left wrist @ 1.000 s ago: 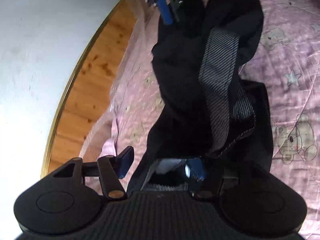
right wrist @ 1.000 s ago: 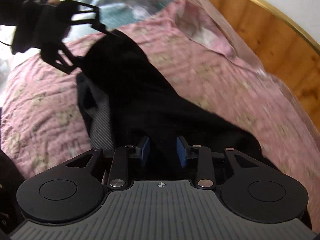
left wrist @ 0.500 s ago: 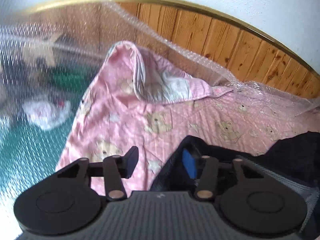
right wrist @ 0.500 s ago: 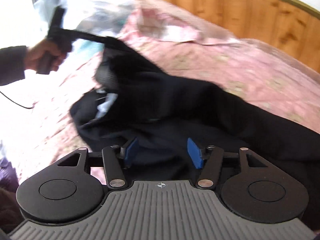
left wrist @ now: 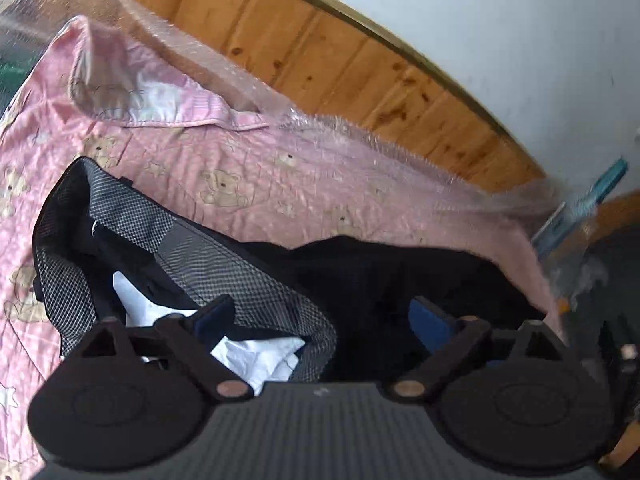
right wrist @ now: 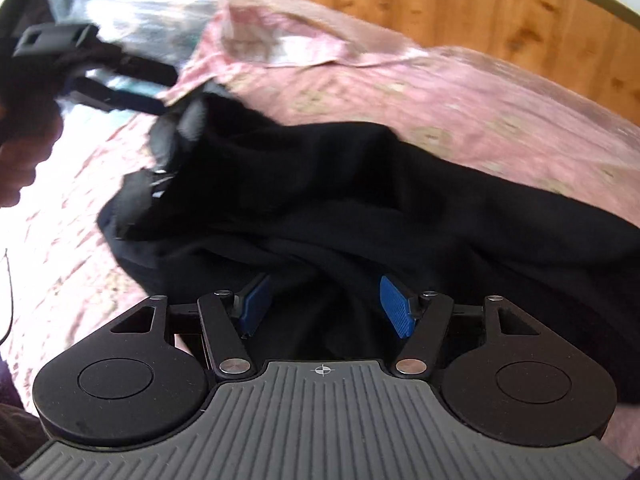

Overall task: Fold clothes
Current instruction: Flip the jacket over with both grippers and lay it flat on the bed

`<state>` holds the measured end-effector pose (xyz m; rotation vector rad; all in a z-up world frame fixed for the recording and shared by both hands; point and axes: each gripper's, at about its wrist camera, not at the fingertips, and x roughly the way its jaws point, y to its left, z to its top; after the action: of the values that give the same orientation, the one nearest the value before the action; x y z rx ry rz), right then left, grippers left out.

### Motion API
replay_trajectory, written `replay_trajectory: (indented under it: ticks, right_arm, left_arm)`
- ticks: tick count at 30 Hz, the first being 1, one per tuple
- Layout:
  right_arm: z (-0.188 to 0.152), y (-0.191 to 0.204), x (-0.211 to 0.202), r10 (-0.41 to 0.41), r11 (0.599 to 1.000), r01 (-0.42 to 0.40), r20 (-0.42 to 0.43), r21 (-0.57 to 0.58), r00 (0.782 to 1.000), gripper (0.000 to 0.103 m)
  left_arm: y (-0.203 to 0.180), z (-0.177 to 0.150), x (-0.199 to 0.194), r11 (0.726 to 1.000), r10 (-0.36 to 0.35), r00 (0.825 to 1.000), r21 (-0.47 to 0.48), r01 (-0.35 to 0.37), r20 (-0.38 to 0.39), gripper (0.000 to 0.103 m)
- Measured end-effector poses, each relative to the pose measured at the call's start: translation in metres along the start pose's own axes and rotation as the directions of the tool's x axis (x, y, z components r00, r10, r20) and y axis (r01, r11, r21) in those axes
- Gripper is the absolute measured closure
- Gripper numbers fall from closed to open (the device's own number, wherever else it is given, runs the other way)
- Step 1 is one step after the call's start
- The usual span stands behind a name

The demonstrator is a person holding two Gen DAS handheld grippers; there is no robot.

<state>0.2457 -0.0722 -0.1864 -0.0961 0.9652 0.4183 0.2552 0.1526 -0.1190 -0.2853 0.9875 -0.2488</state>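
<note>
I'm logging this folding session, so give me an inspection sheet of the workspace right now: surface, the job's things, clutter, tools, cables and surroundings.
Surface: pink bedspread with a teddy-bear print, one corner turned back at the far end.
Job's things: black garment lying crumpled on the bedspread, its mesh lining and a white tag showing at one end.
Clutter: nothing seen on the bedspread.
Tools: left tool open over the lining end, jaws just opened wide, gripping nothing; right tool open, jaws just widened, black cloth bunched between but not pinched.
Cables: thin dark cable at the left edge.
Surroundings: wooden panel, white wall, clear plastic sheet.
</note>
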Motion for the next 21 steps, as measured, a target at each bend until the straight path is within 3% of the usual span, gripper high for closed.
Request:
replay_trajectory:
  ticks: [1, 3, 4, 5, 7, 9, 11, 14, 18, 21]
  right_arm:
    - [-0.007, -0.012, -0.007, -0.024, 0.999, 0.024, 0.004, 0.034, 1.000, 0.037]
    - [-0.022, -0.037, -0.021, -0.070, 0.992, 0.068, 0.009, 0.104, 0.998, 0.037]
    - [-0.030, -0.051, -0.027, -0.091, 0.986, 0.089, 0.008, 0.140, 0.996, 0.037]
    - [-0.038, -0.066, -0.033, -0.114, 0.978, 0.111, 0.007, 0.177, 0.994, 0.037]
    - [-0.054, -0.103, -0.047, -0.173, 0.952, 0.164, 0.011, 0.257, 0.985, 0.037]
    - [-0.069, -0.144, -0.062, -0.228, 0.912, 0.210, 0.013, 0.352, 0.973, 0.036]
    - [-0.084, -0.192, -0.074, -0.276, 0.847, 0.240, 0.008, 0.475, 0.961, 0.036]
    - [-0.108, -0.267, -0.088, -0.334, 0.700, 0.249, -0.001, 0.670, 0.943, 0.034]
    - [-0.137, -0.362, -0.096, -0.401, 0.478, 0.221, -0.012, 0.850, 0.916, 0.033]
    - [-0.158, -0.423, -0.096, -0.435, 0.314, 0.147, 0.004, 0.938, 0.900, 0.029]
  left_arm:
    - [-0.010, -0.005, 0.012, 0.997, 0.066, 0.998, 0.040, -0.065, -0.022, 0.008]
    - [-0.014, -0.013, 0.034, 0.992, 0.096, 0.993, 0.091, -0.090, -0.071, 0.076]
    - [-0.010, -0.010, 0.040, 0.993, 0.093, 0.991, 0.084, -0.085, -0.095, 0.096]
    - [-0.001, -0.001, 0.036, 0.995, 0.087, 0.994, 0.043, -0.084, -0.063, 0.100]
    - [0.026, 0.033, 0.009, 0.997, 0.054, 0.996, -0.062, -0.049, 0.071, 0.101]
    - [0.062, 0.071, -0.018, 0.978, 0.057, 0.978, -0.210, -0.014, 0.201, 0.101]
    - [0.097, 0.102, -0.030, 0.945, 0.066, 0.960, -0.326, 0.028, 0.272, 0.101]
    - [0.137, 0.132, -0.015, 0.888, -0.033, 0.962, -0.434, 0.153, 0.272, 0.100]
    - [0.140, 0.135, 0.000, 0.899, 0.020, 0.971, -0.430, 0.087, 0.238, 0.100]
    - [0.136, 0.136, 0.007, 0.904, 0.036, 0.965, -0.419, 0.080, 0.261, 0.100]
